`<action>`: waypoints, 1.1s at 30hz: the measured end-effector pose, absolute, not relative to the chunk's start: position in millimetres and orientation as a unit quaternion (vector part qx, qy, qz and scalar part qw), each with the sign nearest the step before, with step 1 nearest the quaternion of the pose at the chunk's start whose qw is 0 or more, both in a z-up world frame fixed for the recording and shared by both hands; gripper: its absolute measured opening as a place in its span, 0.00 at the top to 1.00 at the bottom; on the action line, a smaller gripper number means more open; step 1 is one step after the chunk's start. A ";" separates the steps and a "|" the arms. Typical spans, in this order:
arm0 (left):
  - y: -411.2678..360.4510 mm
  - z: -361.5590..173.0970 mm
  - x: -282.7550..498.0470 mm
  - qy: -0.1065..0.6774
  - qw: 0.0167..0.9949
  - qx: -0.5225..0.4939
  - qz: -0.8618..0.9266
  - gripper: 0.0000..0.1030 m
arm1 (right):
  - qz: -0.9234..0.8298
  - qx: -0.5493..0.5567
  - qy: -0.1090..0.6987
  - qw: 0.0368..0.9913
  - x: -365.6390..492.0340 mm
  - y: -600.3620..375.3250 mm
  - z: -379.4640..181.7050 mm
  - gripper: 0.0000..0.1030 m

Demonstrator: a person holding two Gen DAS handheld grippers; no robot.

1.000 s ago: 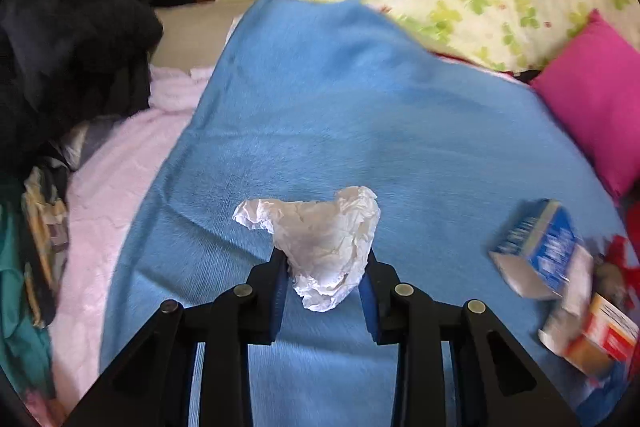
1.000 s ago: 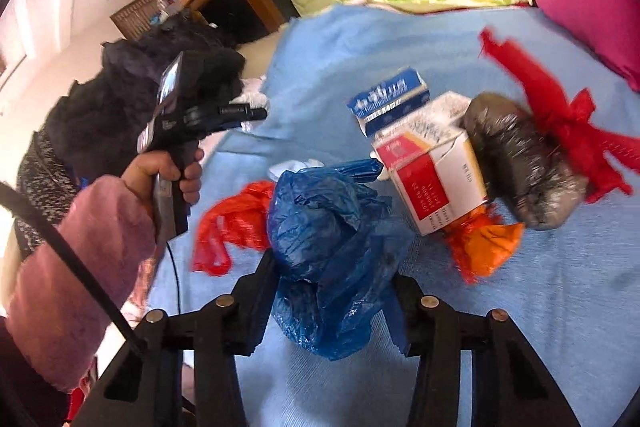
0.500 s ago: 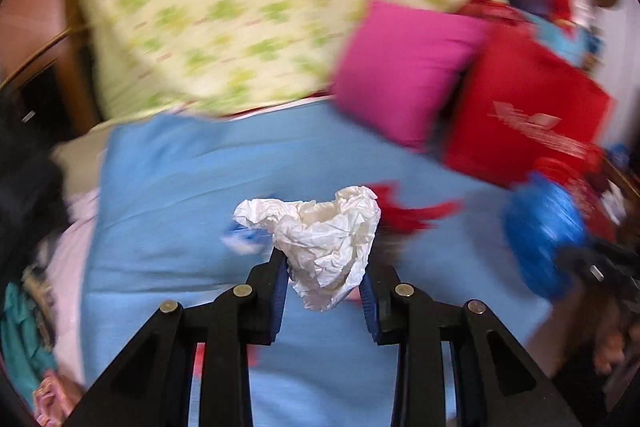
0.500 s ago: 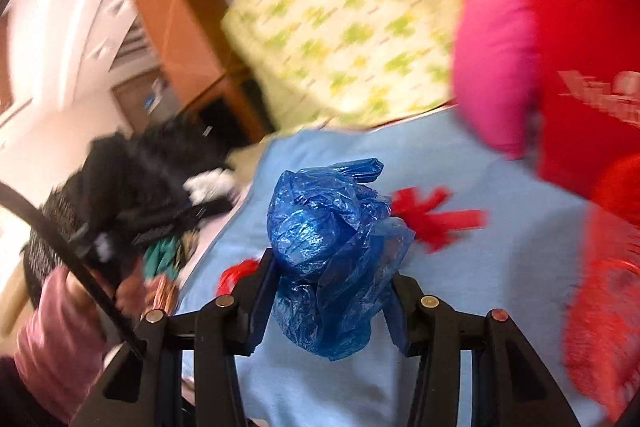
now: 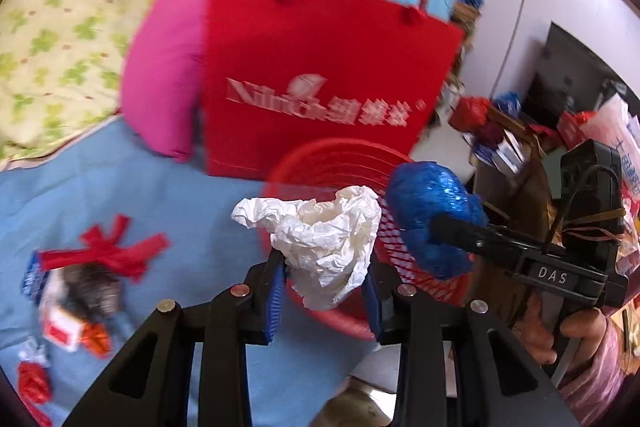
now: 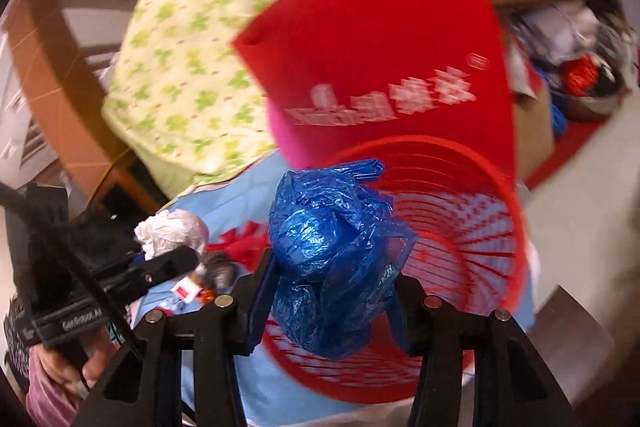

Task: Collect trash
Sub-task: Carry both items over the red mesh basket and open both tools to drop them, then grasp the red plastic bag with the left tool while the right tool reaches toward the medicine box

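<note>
L paper wad (image 5: 324, 247), R blue bag (image 6: 332, 259), red basket (image 6: 472, 227)

Black left gripper (image 5: 324, 291) with blue pads, silver screws; pink, perhaps knitted, sleeves.

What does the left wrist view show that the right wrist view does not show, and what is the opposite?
Only the left wrist view shows the red ribbon clearly among the leftover litter on the blue blanket, and the dark screen by the wall. Only the right wrist view shows the wooden bed frame and the left gripper from outside. Both show the red basket, the red bag, the crumpled white paper held in the left gripper and the blue plastic bag held in the right gripper.
</note>
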State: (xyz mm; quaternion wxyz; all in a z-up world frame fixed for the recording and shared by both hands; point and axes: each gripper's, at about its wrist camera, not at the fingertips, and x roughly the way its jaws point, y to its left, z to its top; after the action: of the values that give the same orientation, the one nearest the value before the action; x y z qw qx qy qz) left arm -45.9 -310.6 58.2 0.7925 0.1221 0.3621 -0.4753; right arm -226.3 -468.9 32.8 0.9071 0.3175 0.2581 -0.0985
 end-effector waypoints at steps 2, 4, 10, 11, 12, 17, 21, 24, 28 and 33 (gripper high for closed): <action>-333.6 47.2 -46.6 0.377 0.786 0.129 -0.472 0.61 | -0.110 0.330 0.264 0.900 -229.8 -483.3 19.7 0.48; -345.8 40.0 -43.0 0.385 0.785 0.132 -0.468 0.56 | -0.118 0.342 0.269 0.892 -233.4 -492.6 11.1 0.44; -352.8 37.2 -28.1 0.380 0.796 0.134 -0.452 0.37 | -0.123 0.361 0.259 0.887 -238.1 -512.2 -2.4 0.36; -348.2 40.3 -26.2 0.379 0.798 0.130 -0.451 0.37 | -0.124 0.359 0.254 0.889 -235.8 -512.0 0.3 0.36; -351.6 40.2 -26.8 0.377 0.800 0.129 -0.449 0.37 | -0.125 0.357 0.249 0.891 -233.8 -511.6 2.5 0.36; -306.0 58.7 -23.5 0.344 0.829 0.106 -0.429 0.35 | -0.117 0.334 0.216 0.910 -230.6 -497.4 30.2 0.36; -239.6 70.4 -16.2 0.322 0.863 0.077 -0.382 0.32 | -0.088 0.308 0.186 0.929 -225.9 -471.1 59.4 0.36; -169.8 75.9 -10.2 0.306 0.898 0.058 -0.312 0.30 | -0.048 0.289 0.163 0.942 -220.1 -441.7 86.4 0.36; -63.7 72.5 -7.4 0.290 0.940 0.053 -0.175 0.28 | 0.017 0.268 0.152 0.951 -197.3 -394.3 111.2 0.36; 29.4 49.5 -6.5 0.299 0.952 0.044 -0.054 0.28 | 0.081 0.272 0.178 0.942 -153.6 -342.4 110.1 0.36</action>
State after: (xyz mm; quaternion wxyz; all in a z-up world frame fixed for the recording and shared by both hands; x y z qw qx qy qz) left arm -6.5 29.4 49.5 0.9517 0.0440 0.2990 -0.0541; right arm -153.6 -342.4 110.1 0.9423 0.2717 0.1780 0.0811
